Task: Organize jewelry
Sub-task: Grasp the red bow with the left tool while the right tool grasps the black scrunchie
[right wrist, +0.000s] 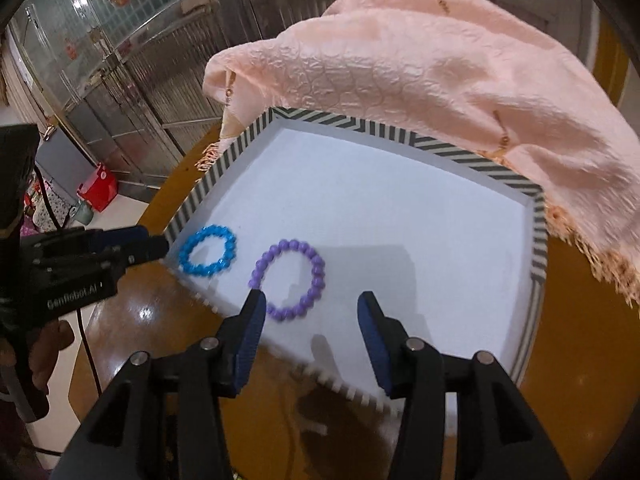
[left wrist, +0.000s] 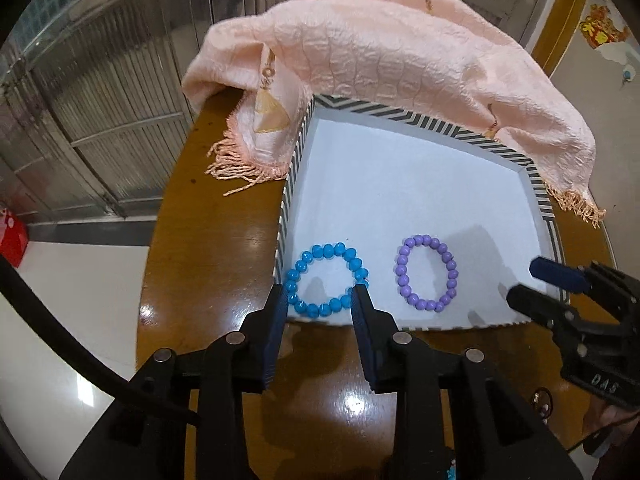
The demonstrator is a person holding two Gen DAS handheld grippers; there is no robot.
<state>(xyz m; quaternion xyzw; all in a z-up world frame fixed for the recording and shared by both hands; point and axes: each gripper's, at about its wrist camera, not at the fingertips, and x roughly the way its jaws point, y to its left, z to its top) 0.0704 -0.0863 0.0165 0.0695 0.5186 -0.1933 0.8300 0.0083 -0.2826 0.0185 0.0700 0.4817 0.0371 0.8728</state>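
The left gripper (left wrist: 320,294) points steeply down at the near edge of a tray, its two blue-padded fingers (left wrist: 277,320) spread apart and gripping nothing; a blue bead bracelet (left wrist: 325,278) lies flat on the tray floor directly beyond its tips, the pads framing the ring's near side in this view, though whether they touch the beads cannot be told; just right of that bracelet, a little apart from it, lies a purple bead bracelet (left wrist: 426,274), also flat; further right, the right gripper (left wrist: 532,282) reaches in over the tray's near right corner.

The right gripper (right wrist: 310,300) also stands with its jaws spread and holds nothing; the purple bead bracelet (right wrist: 289,285) lies just ahead of its left finger, mostly left of the gap; the blue bead bracelet (right wrist: 208,251) sits further left, close to the left gripper (right wrist: 152,244) at the tray's corner.

Both bracelets rest in the near left part of the tray (left wrist: 400,114), which is white inside with a black-and-white striped rim (right wrist: 536,236); beyond the grippers a peach fringed scarf (left wrist: 380,52) drapes over the tray's far edge; the tray stands on a glossy brown table (left wrist: 212,248).
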